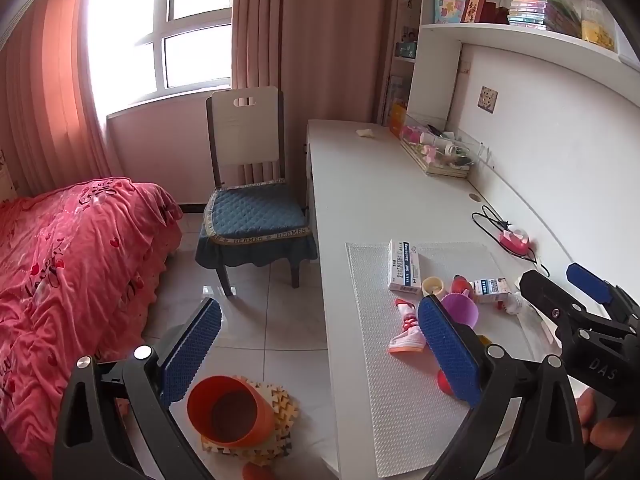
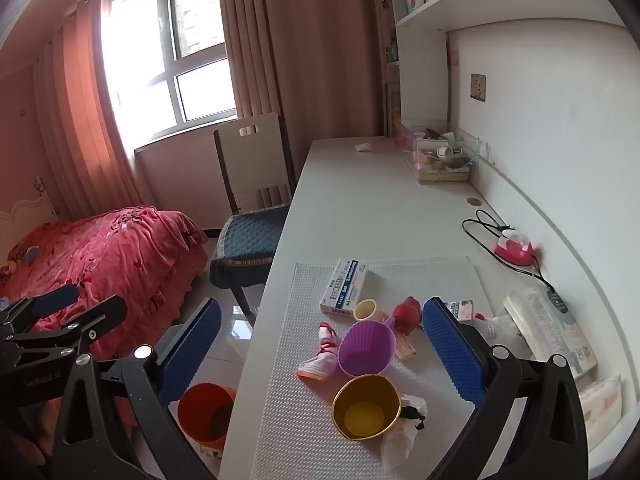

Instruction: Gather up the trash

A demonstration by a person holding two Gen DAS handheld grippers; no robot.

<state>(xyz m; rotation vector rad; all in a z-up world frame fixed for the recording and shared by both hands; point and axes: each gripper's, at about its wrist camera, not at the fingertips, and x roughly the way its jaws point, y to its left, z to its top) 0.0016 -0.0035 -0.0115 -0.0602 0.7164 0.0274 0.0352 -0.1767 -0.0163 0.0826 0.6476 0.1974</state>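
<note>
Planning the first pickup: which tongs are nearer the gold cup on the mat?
Right. The right tongs hang open just above the gold cup, which sits low between their fingers. The left tongs hang open off the desk's edge, over the floor.

red ball point(image 1: 444, 382): half hidden by blue pad | medicine box point(image 2: 344, 286): small print unreadable

Black-framed left gripper point(image 1: 320, 354) and right gripper point(image 2: 322, 350) are seen: blue ribbed pads, silver screws, white lettering.
</note>
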